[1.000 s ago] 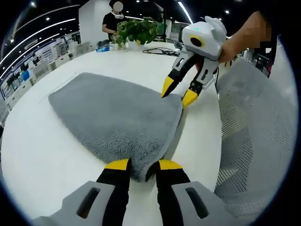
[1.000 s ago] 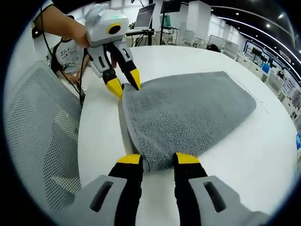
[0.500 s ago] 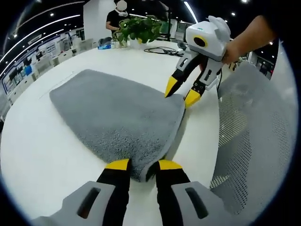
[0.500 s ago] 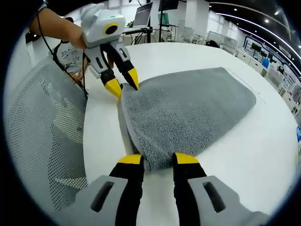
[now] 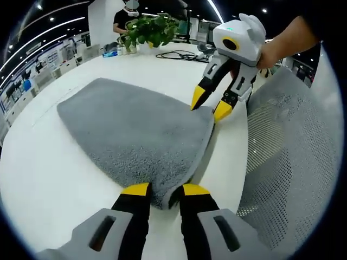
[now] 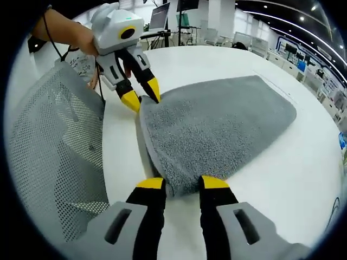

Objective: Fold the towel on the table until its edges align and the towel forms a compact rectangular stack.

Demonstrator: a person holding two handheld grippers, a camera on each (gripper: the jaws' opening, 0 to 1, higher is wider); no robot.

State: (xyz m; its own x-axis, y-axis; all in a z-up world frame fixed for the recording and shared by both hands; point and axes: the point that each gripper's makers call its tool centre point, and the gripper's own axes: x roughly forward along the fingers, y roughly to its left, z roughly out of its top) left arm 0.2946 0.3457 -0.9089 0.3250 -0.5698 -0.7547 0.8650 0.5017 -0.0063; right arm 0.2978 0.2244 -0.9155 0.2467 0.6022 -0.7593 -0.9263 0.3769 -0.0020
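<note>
**Two-corner grip on the towel's near edge, ready for the fold**

My left hand-held gripper is clenched on one near corner of the grey towel; the pile bulges up between its yellow tips. My right hand-held gripper is clamped the same way on the other near corner. Each shows in the other's view: the right one and the left one, both with tips pinching the cloth edge. The towel lies on the white counter, its near edge already doubled, since a second layer peeks out under the top one along that edge. The far edge rests flat toward the middle of the counter.

To do this step well, I judge that both corners should rise together and level, so the held edge stays straight between the two grippers and does not sag. I would carry it over and lay it on the far edge, matching corner to corner before I let go. An uneven lift would likely skew the layers. The thick pile looks heavy enough to drag, so a slow, even sweep seems best.

A mesh chair back stands just beside the counter on the near side. A potted plant and a cable sit well apart from the towel.
</note>
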